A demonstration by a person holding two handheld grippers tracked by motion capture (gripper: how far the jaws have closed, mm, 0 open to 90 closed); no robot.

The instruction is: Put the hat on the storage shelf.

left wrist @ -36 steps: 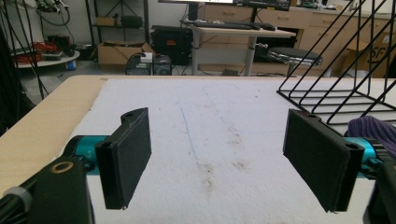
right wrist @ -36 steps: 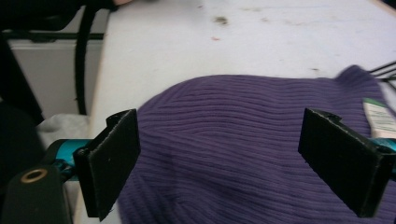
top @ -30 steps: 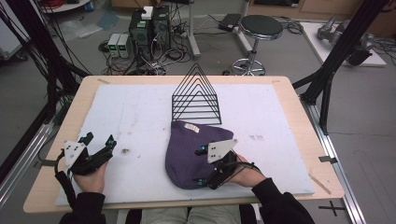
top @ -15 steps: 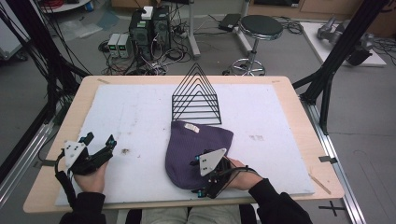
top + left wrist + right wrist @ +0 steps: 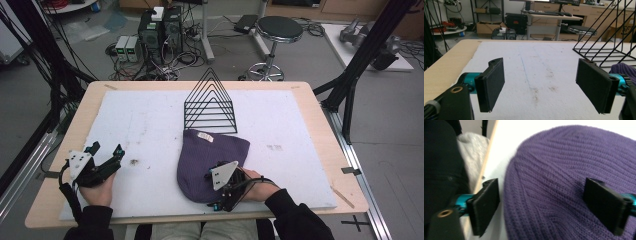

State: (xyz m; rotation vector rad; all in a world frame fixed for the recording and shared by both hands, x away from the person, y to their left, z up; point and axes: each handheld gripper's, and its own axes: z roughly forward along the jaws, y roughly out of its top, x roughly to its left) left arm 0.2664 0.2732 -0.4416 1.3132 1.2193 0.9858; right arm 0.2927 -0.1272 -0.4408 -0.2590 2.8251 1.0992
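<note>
Right gripper (image 5: 216, 196) has slid nearer over the purple beanie's (image 5: 210, 155) edge

Wooden table (image 5: 320, 125), white mat (image 5: 140, 130) on it; purple beanie (image 5: 205, 160), black wire rack (image 5: 210, 107) on mat

Ribbed knit hat (image 5: 564, 177) (purple, matt)

Grey floor (image 5: 310, 65), black stool (image 5: 279, 28), computer towers (image 5: 161, 27) behind table
</note>
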